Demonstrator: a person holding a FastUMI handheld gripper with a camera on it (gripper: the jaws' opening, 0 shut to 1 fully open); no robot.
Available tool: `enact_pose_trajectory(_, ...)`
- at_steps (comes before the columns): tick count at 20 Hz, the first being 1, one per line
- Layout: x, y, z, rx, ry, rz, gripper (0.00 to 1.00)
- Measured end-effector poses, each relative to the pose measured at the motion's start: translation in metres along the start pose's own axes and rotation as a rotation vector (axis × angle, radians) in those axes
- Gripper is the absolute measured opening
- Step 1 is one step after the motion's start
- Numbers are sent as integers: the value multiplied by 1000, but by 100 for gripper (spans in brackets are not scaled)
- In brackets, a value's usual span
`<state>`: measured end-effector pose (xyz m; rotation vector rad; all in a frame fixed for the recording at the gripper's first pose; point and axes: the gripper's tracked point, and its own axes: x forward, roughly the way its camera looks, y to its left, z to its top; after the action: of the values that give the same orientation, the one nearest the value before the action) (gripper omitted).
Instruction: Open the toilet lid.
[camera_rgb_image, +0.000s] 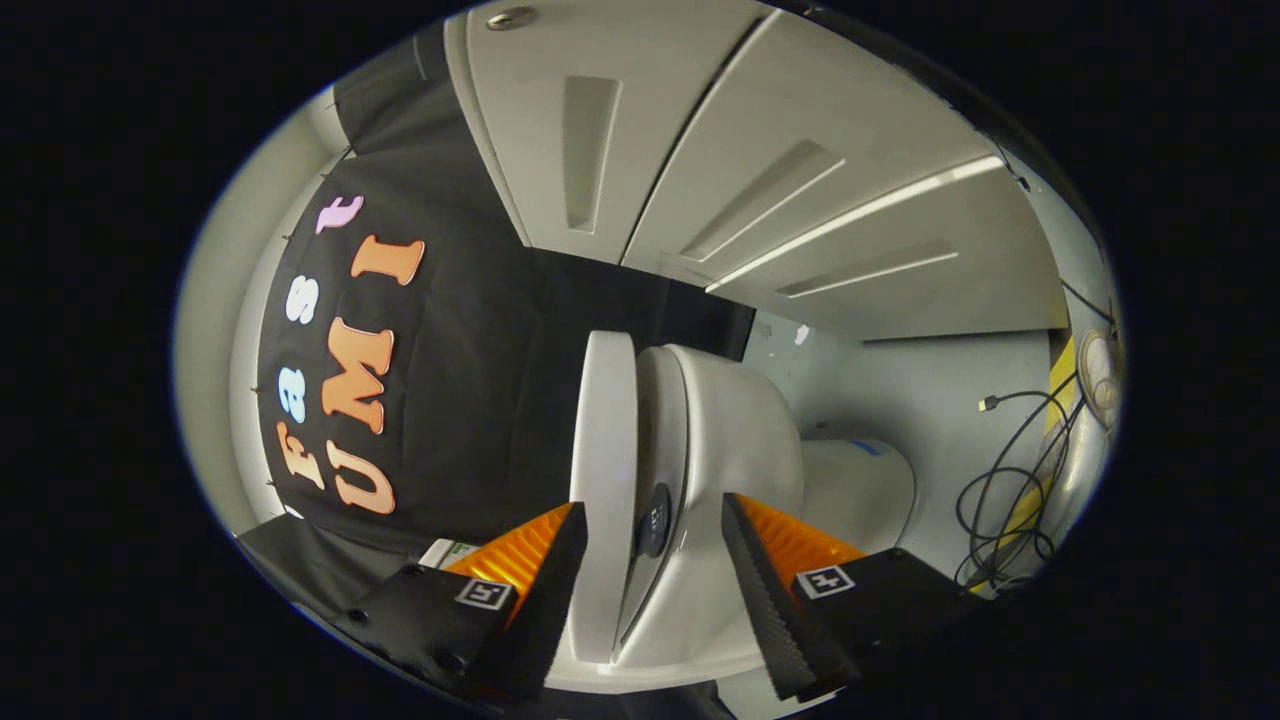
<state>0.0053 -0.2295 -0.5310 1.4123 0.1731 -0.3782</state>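
Holding my gripper (655, 560) rolled onto its side, I see the toilet (740, 440) turned sideways ahead of me. My fingers (555, 590) stand wide apart, and the front edge of the lid (603, 470) and the seat (662, 440) sit in the gap between them. The lid lies close against one finger, though I cannot tell whether they touch; the other finger stands clear of the bowl. The lid is down on the seat, a thin slit between them. A dark round button (655, 520) shows on the seat rim. Beyond the toilet, cables (1010, 480) lie coiled on the floor (940, 400).
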Motion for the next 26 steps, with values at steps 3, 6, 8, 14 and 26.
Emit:
enact_pose_trajectory(3,8,-8,0,27,10,5,73)
enact_pose_trajectory(6,15,-14,1,62,9,-1,55)
enact_pose_trajectory(8,18,-13,0,74,4,11,52)
enact_pose_trajectory(14,25,1,0,108,2,66,16)
enact_pose_trajectory(26,29,11,-9,96,16,33,8)
